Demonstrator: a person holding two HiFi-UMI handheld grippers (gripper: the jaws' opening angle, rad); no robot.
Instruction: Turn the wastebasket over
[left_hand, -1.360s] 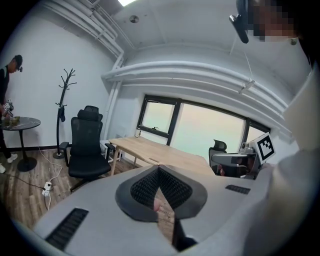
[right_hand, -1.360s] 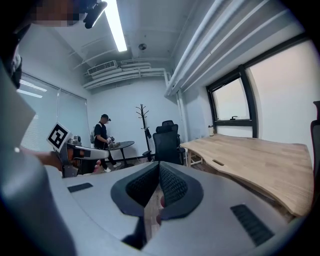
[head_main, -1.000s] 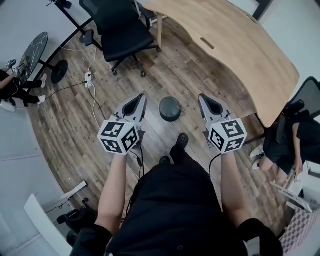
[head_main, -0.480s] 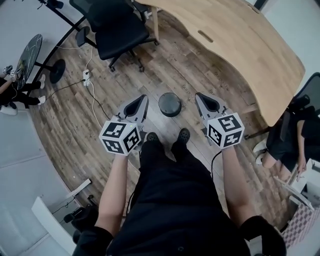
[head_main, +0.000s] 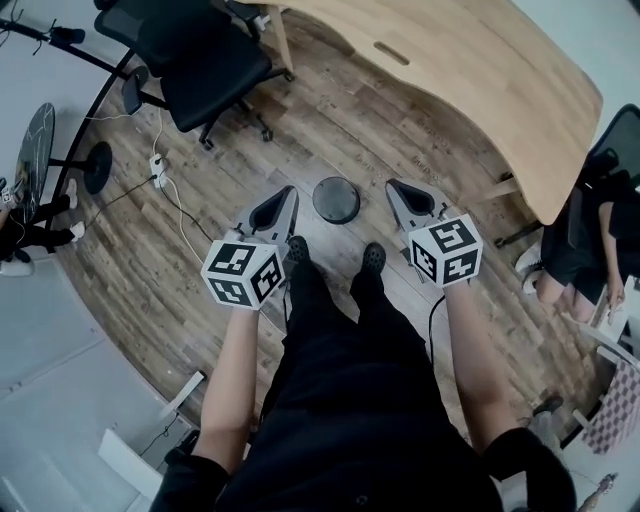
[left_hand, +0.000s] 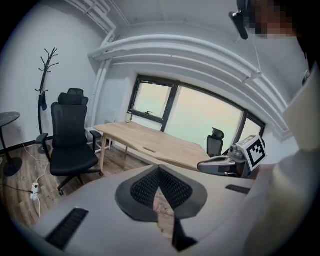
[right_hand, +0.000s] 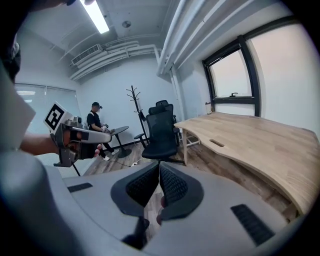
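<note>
Two grippers are held out ahead of the person, side by side and level with each other, each on a forearm (head_main: 232, 360) stretched forward and tipped down toward the wooden floor (head_main: 190, 270). In the head view the left gripper (head_main: 286, 196) and the right gripper (head_main: 394, 188) point away from the body, their marker cubes (head_main: 241, 272) nearest the camera. On the left, the fingers (left_hand: 145, 187) are pressed together with nothing between them. On the right, the fingers (right_hand: 175, 186) are likewise closed and empty. Dark and round, the wastebasket (head_main: 336, 199) stands on the floor between the two gripper tips, apart from both, just beyond the person's shoes (head_main: 373, 257).
</note>
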